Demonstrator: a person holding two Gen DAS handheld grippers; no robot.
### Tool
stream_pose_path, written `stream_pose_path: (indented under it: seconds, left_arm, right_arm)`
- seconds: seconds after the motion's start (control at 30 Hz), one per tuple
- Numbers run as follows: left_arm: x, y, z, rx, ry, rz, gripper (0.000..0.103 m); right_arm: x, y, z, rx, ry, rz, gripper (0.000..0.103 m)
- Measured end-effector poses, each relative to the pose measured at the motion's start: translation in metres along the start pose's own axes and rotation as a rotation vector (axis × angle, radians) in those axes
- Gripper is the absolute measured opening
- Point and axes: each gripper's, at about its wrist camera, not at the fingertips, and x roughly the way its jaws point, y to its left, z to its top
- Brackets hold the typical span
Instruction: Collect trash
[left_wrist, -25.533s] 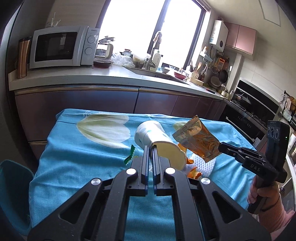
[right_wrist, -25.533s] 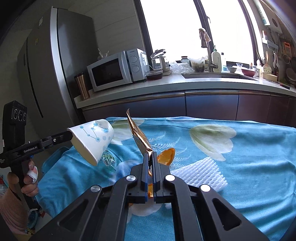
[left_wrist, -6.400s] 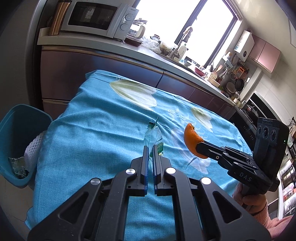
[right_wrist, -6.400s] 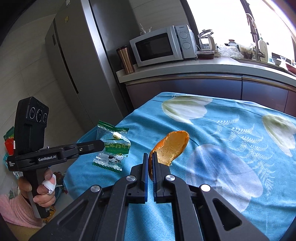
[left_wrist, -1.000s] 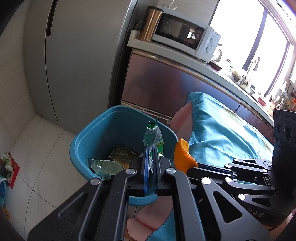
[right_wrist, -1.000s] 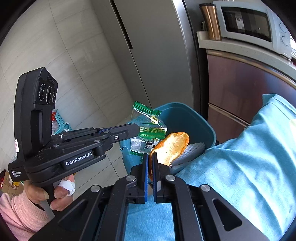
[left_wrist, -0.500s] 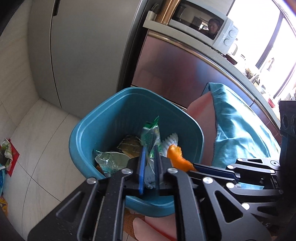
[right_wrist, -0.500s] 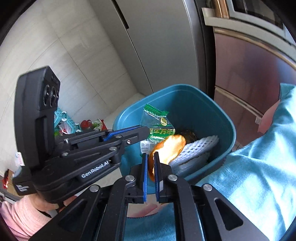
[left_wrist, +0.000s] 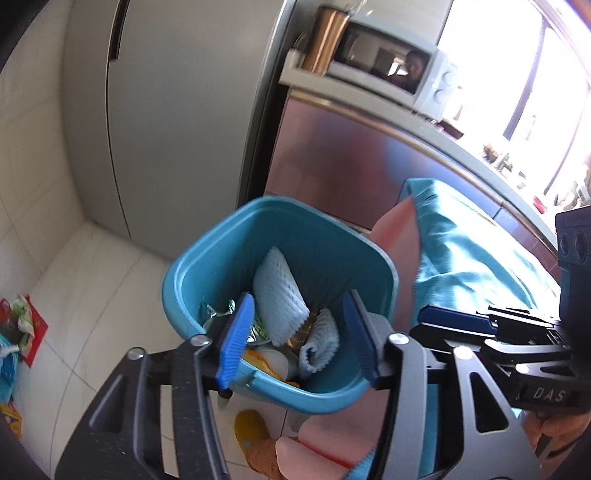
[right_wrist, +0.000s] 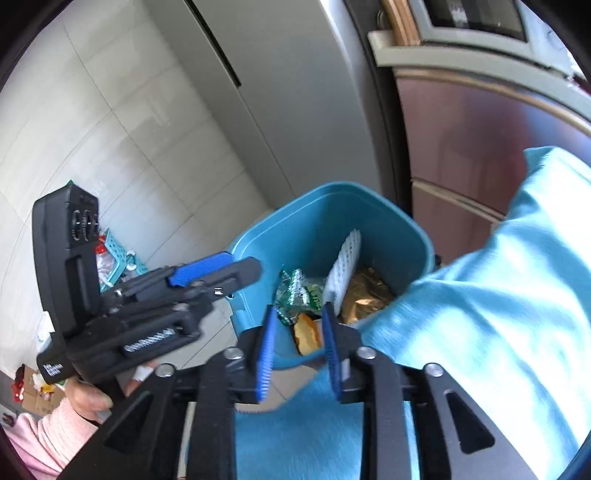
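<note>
A blue trash bin (left_wrist: 229, 243) stands on the floor beside the table; it also shows in the right wrist view (right_wrist: 391, 221). Inside lie white foam netting (left_wrist: 277, 291), a green snack wrapper (right_wrist: 299, 291), a gold foil packet (right_wrist: 365, 291) and an orange peel (right_wrist: 306, 336). My left gripper (left_wrist: 299, 336) is open and empty above the bin. My right gripper (right_wrist: 299, 347) is open and empty above the bin's near edge. The left gripper also shows in the right wrist view (right_wrist: 218, 273).
The table's blue cloth (right_wrist: 498, 295) hangs right of the bin. A grey fridge (left_wrist: 166, 110) and brown cabinets (left_wrist: 351, 166) stand behind it. Bags and clutter (left_wrist: 14, 332) lie on the tiled floor at left. A yellow slipper (left_wrist: 251, 432) is below the bin.
Both grippers have opened over the bin. The green wrapper has dropped from the left gripper and the orange peel from the right; both now lie in the bin.
</note>
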Motion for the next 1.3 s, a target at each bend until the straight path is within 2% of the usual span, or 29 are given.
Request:
stream_pose_path:
  seconds: [0.1,0.13,0.17,0.2,0.27,0.5,0.6,0.83,1.03,1.3]
  left_arm:
    - [-0.022,-0.016,-0.001,0.051,-0.061,-0.015,0.069]
    - [-0.03,-0.022,-0.001,0.065,-0.084,-0.014,0.08]
    - [-0.038,-0.027,-0.002,0.075,-0.11,-0.018,0.086]
    - [-0.046,-0.033,-0.003,0.083,-0.135,-0.027,0.092]
    - [-0.06,-0.045,-0.005,0.103,-0.181,-0.039,0.097]
    - [-0.092,-0.094,-0.019,0.161,-0.295,-0.019,0.097]
    - [-0.105,-0.114,-0.027,0.184,-0.338,-0.021,0.097]
    - [-0.129,-0.165,-0.044,0.24,-0.427,-0.045,0.097]
    - [-0.14,-0.197,-0.058,0.285,-0.457,-0.07,0.097]
    - [-0.146,-0.217,-0.071,0.315,-0.484,-0.07,0.097]
  right_arm:
    - [-0.026,0.002,-0.009,-0.018,-0.061,-0.027,0.039]
    - [-0.036,0.003,-0.012,-0.029,-0.085,-0.04,0.048]
    - [-0.047,0.003,-0.017,-0.04,-0.114,-0.06,0.057]
    - [-0.058,0.004,-0.021,-0.049,-0.143,-0.085,0.061]
    - [-0.08,0.005,-0.031,-0.069,-0.197,-0.136,0.072]
    - [-0.149,-0.003,-0.067,-0.049,-0.398,-0.313,0.097]
    - [-0.177,-0.006,-0.084,-0.029,-0.478,-0.404,0.096]
    - [-0.227,-0.016,-0.125,0.043,-0.583,-0.555,0.096]
    - [-0.256,-0.021,-0.15,0.067,-0.658,-0.643,0.096]
    - [-0.28,-0.021,-0.178,0.092,-0.722,-0.718,0.096]
